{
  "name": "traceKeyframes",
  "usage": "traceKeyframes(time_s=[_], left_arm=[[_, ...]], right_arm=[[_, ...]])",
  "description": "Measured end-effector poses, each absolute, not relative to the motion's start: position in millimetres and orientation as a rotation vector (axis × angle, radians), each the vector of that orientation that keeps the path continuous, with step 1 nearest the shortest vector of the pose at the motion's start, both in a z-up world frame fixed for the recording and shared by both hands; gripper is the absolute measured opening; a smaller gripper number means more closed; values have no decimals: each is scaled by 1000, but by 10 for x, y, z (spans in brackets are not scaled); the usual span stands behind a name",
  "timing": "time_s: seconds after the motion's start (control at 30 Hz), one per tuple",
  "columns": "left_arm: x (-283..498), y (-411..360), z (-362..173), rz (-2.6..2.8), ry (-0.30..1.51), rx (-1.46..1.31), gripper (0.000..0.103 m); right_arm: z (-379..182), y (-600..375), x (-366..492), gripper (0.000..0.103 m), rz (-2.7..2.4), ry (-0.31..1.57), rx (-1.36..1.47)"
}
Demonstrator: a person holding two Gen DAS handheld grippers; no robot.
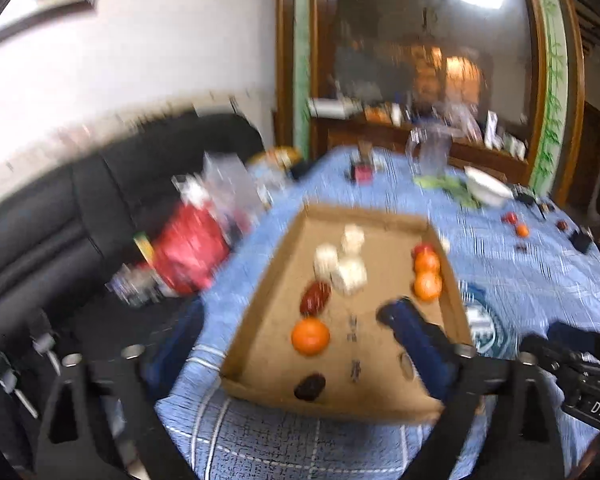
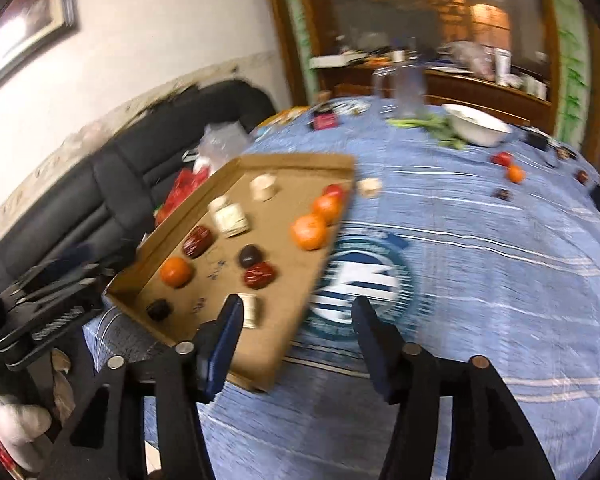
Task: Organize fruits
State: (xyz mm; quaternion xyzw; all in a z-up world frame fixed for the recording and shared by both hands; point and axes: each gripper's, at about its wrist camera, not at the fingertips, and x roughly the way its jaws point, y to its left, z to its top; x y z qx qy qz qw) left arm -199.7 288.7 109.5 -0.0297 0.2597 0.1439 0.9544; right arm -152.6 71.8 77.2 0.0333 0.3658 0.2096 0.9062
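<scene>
Though blurred, cardboard tray (image 1: 260, 312) lengthwise away, fruit (image 1: 310, 336) inside.

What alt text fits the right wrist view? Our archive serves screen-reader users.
A shallow cardboard tray on a blue tablecloth holds oranges, dark red fruits and pale blocks. The right gripper is open and empty at the tray's near corner. More fruit lies beyond, near a white bowl.

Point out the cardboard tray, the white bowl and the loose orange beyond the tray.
cardboard tray (image 2: 300, 159), right wrist view, far rim.
white bowl (image 2: 478, 130), right wrist view, outer wall.
loose orange (image 2: 516, 174), right wrist view, its middle.
</scene>
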Motion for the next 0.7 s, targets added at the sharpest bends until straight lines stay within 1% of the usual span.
traceKeyframes(time_s=[0.1, 0.27, 0.47, 0.57, 0.7], left_arm=[[-2167, 2634, 1272, 339, 459, -21, 103], [-2304, 2253, 1361, 336, 426, 45, 103], [-2316, 2040, 1396, 322, 476, 30, 103], [-2347, 2020, 1408, 342, 490, 19, 103], [-2381, 1990, 1424, 358, 490, 18, 103]], right_arm=[[779, 486, -1631, 63, 403, 746, 107], [708, 320, -1812, 65, 389, 745, 105], [594, 255, -2029, 65, 392, 753, 58], [598, 245, -2094, 71, 395, 741, 42], [642, 261, -2171, 72, 401, 716, 22]])
